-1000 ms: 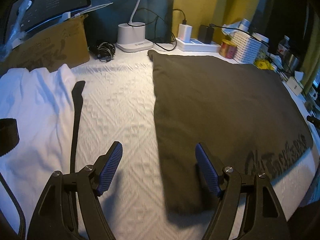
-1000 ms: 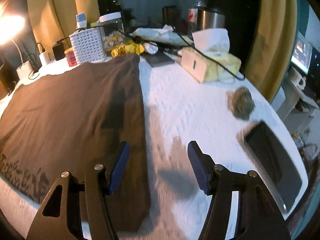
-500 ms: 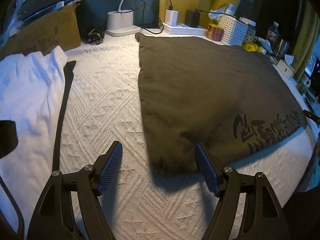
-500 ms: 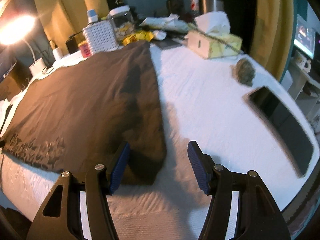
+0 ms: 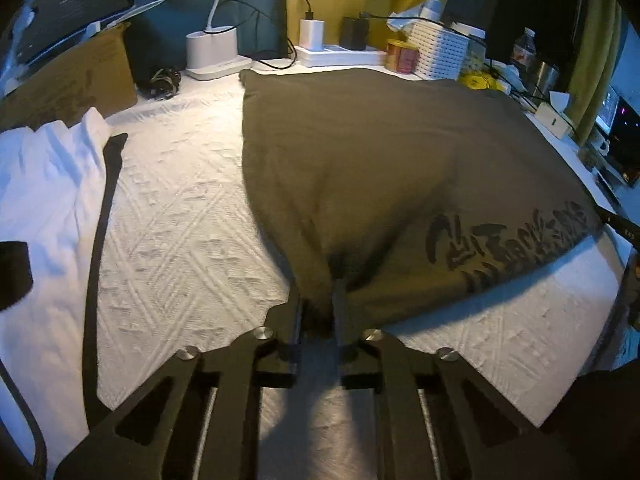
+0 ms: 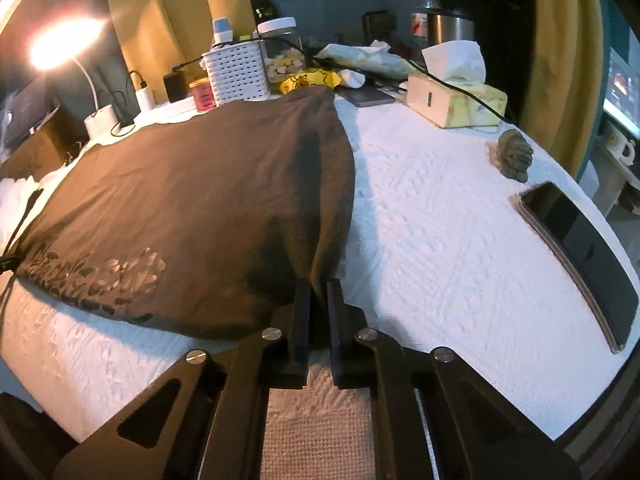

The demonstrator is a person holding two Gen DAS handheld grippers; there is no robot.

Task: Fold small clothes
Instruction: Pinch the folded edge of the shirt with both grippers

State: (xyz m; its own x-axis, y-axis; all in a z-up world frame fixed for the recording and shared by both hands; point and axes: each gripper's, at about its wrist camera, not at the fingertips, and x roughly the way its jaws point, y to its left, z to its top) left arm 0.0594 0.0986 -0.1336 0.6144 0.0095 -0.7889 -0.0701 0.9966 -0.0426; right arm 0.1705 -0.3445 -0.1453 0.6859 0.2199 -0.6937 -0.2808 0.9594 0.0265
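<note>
A white bumpy cloth (image 5: pixel 180 220) covers the surface. On it, spread out flat in front of both tongs, lies a big dark shirt (image 5: pixel 380 168) with black letters (image 5: pixel 508 240) near its close edge. It reaches from one pair of tongs to the other.

The left tongs (image 5: pixel 318 300) have just squeezed together, and a close corner of the shirt is pinched between them. The cloth puckers up a little right there. The right tongs (image 6: pixel 318 292) have just squeezed together too. They pinch the other close corner of the shirt, which bunches up into a ridge.

To the left of the left tongs lies a white garment (image 5: pixel 44 184), rumpled, with a dark strap (image 5: pixel 100 232) along its side. To the right of the right tongs lies a dark phone (image 6: pixel 580 256), flat on the cloth. Past it sits a small lumpy green thing (image 6: pixel 512 154).

Far ahead of the right tongs, past the shirt, stand a tissue box (image 6: pixel 456 100), a white basket (image 6: pixel 236 72) and a glowing lamp (image 6: pixel 60 44).
</note>
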